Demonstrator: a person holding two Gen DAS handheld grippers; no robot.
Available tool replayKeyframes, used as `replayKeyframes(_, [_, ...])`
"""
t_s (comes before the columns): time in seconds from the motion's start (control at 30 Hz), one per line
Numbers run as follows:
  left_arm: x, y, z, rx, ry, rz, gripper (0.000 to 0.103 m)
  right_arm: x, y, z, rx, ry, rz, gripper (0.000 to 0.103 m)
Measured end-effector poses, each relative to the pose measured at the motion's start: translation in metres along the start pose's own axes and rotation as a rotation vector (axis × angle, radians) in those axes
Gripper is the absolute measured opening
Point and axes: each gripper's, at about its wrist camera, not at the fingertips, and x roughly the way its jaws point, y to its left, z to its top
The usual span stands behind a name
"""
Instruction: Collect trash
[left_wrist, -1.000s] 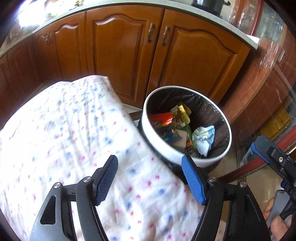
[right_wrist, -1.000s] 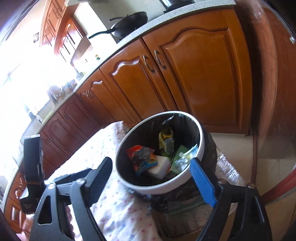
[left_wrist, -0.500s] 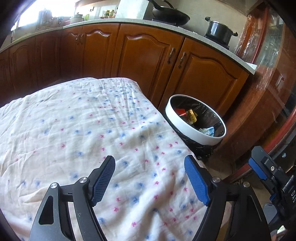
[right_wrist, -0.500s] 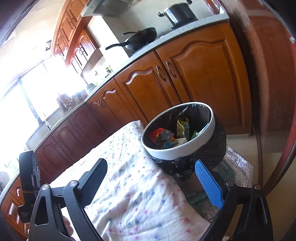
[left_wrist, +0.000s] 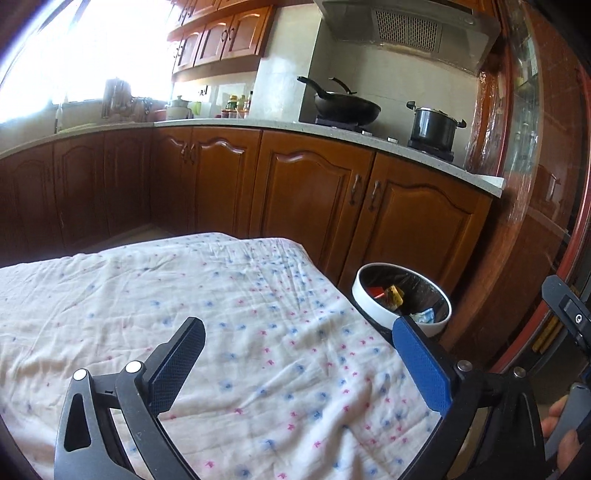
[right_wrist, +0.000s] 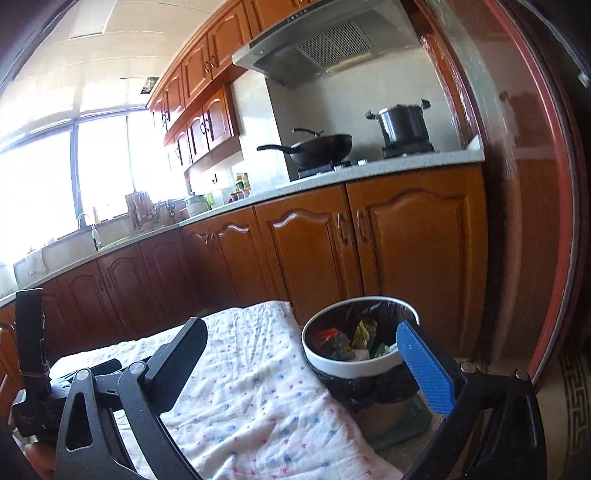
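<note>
We note both jaws opening, nothing between: left gripper (left_wrist: 299, 354), right gripper (right_wrist: 303, 354). Trash bin (right_wrist: 354, 367) just off the floral-clothed table (left_wrist: 258, 332)'s far right corner.

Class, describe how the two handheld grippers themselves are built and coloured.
Both the left gripper and the right gripper have black curved frames with silver rivets. Each carries one black textured pad and one bright blue pad. No sleeve shows.
</note>
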Motion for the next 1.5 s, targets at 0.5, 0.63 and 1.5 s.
replayKeyframes(0.5, [-0.011, -0.002, -0.049, 0.101, -0.021, 0.09, 0.102, 0.011, 0.001, -0.054, 0.007, 0.068, -0.023, 0.103])
replayKeyframes(0.63, [-0.012, 0.002, -0.05, 0.104, -0.017, 0.088, 0.102, 0.009, 0.003, -0.056, 0.008, 0.077, -0.02, 0.103])
replayKeyframes(1.5, [-0.017, 0.01, -0.055, 0.135, -0.014, 0.067, 0.102, 0.004, 0.009, -0.062, -0.013, 0.094, -0.023, 0.103])
